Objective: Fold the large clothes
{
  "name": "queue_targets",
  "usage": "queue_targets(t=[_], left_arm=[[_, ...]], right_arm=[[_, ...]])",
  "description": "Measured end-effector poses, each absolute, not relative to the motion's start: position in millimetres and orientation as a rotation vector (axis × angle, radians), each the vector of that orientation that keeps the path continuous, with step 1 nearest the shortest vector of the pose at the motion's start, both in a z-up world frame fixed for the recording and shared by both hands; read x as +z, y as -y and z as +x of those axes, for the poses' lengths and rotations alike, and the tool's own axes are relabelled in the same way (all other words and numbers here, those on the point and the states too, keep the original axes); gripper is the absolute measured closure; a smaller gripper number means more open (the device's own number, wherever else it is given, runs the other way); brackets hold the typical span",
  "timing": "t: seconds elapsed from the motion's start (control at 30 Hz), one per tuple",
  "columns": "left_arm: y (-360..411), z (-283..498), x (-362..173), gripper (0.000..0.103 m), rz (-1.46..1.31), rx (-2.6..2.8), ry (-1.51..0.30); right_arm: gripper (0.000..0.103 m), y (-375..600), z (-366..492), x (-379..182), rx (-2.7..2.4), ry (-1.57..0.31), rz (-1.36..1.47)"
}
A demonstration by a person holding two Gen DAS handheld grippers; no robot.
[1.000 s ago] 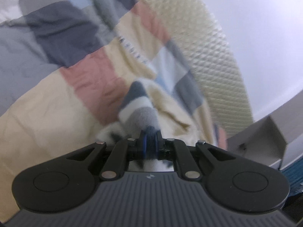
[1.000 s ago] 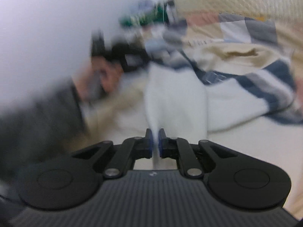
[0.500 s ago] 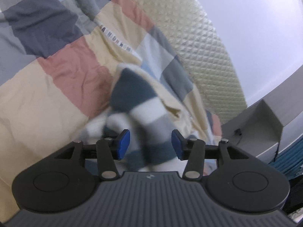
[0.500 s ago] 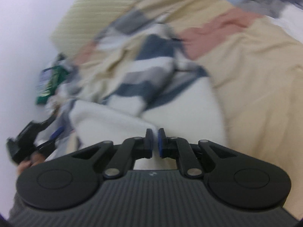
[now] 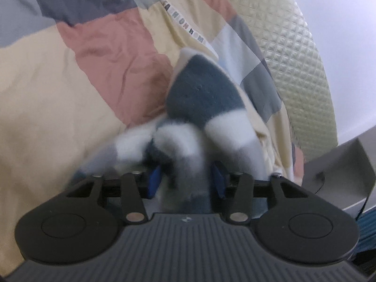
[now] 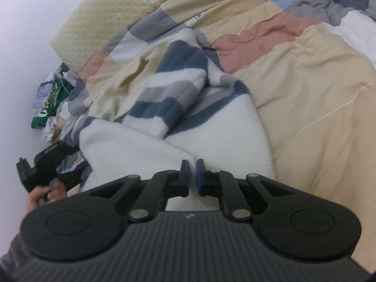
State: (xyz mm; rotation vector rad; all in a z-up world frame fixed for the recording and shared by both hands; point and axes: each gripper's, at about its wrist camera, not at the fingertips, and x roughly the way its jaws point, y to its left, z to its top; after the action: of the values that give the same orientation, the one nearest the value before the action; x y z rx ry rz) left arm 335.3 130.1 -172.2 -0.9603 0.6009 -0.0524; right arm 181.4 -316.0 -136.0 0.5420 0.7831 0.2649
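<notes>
The left gripper, low in its frame's centre, has jaws part-open and just closing around striped fabric. The right gripper is clamped tight on white cloth. A hand grips at lower left.

A patchwork quilt covers the bed, with squares of cream, pink, grey and pale blue, and it is wrinkled. A band of printed letters runs across 1 cream square. Behind it stands a cream quilted headboard against a white wall. Beside the bed lies a pile of clutter with a green package. A grey box stands near the headboard.
</notes>
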Motion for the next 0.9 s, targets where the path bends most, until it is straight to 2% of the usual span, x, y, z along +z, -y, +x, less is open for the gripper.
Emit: queue_targets(t=[0.03, 0.13, 0.33, 0.5, 0.63, 0.9], left_arm=[[-130.5, 337.6, -171.2, 0.087, -0.963, -0.073, -0.603], [-135.1, 331.7, -153.4, 0.091, -0.948, -0.082, -0.547], [-172.2, 307.2, -135.3, 0.092, -1.101, -0.103, -0.405], [-194.6, 305.3, -154.8, 0.092, -1.138, 0.015, -0.447], [-195.8, 314.9, -169.8, 0.092, -1.053, 0.101, -0.521], [-178.5, 324.2, -168.2, 0.091, -0.825, 0.148, -0.575]], right_arm=[[0.094, 315.0, 182.0, -135.6, 0.273, -0.784, 0.550], [0.094, 314.6, 181.9, -132.0, 0.311, -0.775, 0.594], [0.094, 312.6, 176.2, -126.6, 0.532, -0.729, 0.851], [0.094, 296.1, 172.2, -121.6, 0.490, -0.754, 0.715], [0.094, 280.8, 175.6, -136.4, 0.381, -0.822, 0.502], [0.095, 271.1, 183.2, -161.6, 0.347, -0.880, 0.404]])
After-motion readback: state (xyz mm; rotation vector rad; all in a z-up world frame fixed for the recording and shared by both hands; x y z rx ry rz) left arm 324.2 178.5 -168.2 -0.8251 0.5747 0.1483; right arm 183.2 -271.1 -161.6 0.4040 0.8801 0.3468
